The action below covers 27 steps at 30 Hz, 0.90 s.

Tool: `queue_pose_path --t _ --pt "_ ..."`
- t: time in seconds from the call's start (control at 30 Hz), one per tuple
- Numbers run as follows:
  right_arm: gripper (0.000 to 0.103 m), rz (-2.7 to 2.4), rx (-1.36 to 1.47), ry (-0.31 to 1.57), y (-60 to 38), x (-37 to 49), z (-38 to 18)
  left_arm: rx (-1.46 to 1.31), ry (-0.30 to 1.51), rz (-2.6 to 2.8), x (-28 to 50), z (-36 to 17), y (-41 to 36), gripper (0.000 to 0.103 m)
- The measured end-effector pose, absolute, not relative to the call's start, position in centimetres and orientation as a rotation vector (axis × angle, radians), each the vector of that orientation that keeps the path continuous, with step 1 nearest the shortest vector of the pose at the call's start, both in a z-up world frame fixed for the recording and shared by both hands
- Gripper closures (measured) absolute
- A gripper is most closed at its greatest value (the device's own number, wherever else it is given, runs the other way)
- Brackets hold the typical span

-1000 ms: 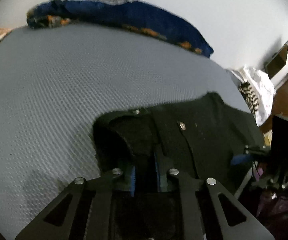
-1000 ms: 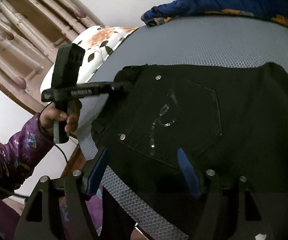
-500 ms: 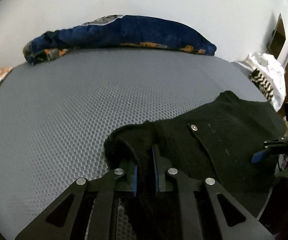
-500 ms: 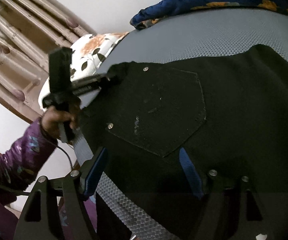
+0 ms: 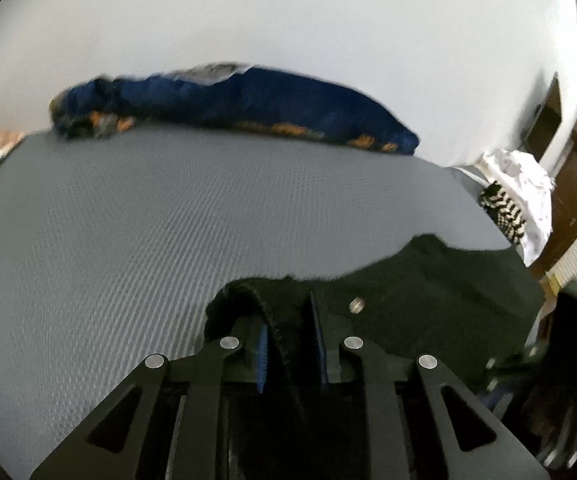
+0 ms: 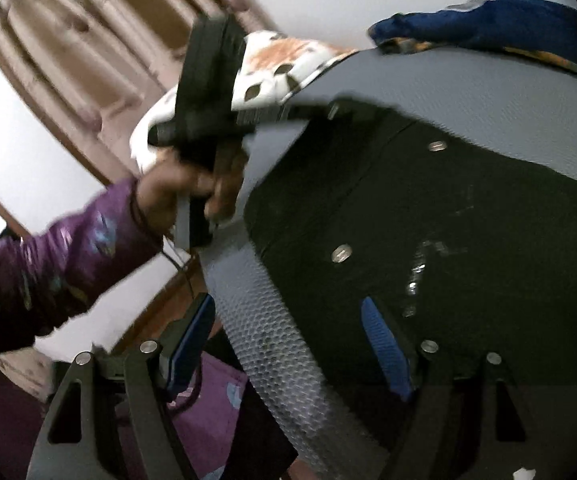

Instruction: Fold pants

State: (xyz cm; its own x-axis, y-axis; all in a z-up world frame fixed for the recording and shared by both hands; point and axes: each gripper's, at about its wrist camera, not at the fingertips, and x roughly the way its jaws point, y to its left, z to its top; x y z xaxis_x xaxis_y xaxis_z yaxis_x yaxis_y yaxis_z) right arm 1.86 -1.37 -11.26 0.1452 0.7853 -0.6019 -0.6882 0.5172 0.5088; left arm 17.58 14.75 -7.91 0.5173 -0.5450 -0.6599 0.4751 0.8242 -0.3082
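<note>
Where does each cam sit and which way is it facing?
Left wrist: rides the left gripper, looking across the grey mattress to the blue blanket by the wall; own fingers pinch the black pants waistband.
Right wrist: rides the right gripper, facing the pants' back pocket and floral pillow; own jaws open, plus the left hand and purple sleeve.
Shared: pants, mattress, blanket.

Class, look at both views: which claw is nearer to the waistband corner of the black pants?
Left. The left claw has that corner of the pants between its fingers; the right claw hangs open over the bed's edge by the pocket.
</note>
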Motion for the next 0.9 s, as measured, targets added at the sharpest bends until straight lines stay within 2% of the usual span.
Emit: queue_pose_path --t 0.2,0.23,0.3,0.4,0.47,0.53,0.6,0.7,0.9 --pt "0.029 1.051 0.082 0.903 -0.5 1.2 -11.4 0.058 0.702 -0.616 17.2 -5.6 12.9 0.086" --pt "0.029 1.051 0.089 0.908 -0.5 1.4 -11.7 0.129 0.697 -0.591 17.1 -6.8 12.7 0.086" --pt "0.029 1.054 0.104 0.945 0.0 1.8 -12.5 0.187 0.816 -0.538 17.9 -10.6 13.0 0.084" --pt "0.029 1.065 0.114 0.950 0.1 1.8 -12.3 0.020 0.836 -0.568 18.2 -12.3 15.6 0.068" --pt "0.029 1.068 0.125 0.957 0.1 2.4 -12.4 -0.099 0.843 -0.554 18.7 -12.1 17.5 0.042" --pt "0.029 1.068 0.137 0.961 0.2 2.7 -12.3 -0.214 0.863 -0.556 19.2 -12.3 19.0 0.035" --pt "0.029 1.067 0.139 0.962 0.3 3.1 -12.4 -0.340 0.897 -0.568 19.2 -12.1 20.5 0.035" --pt "0.029 1.072 0.174 0.967 0.2 3.6 -12.3 -0.390 0.831 -0.533 17.6 -10.2 22.4 0.035" --pt "0.028 1.095 0.259 1.010 0.2 5.5 -13.1 -0.297 0.790 -0.456 12.3 -7.3 23.0 0.033"
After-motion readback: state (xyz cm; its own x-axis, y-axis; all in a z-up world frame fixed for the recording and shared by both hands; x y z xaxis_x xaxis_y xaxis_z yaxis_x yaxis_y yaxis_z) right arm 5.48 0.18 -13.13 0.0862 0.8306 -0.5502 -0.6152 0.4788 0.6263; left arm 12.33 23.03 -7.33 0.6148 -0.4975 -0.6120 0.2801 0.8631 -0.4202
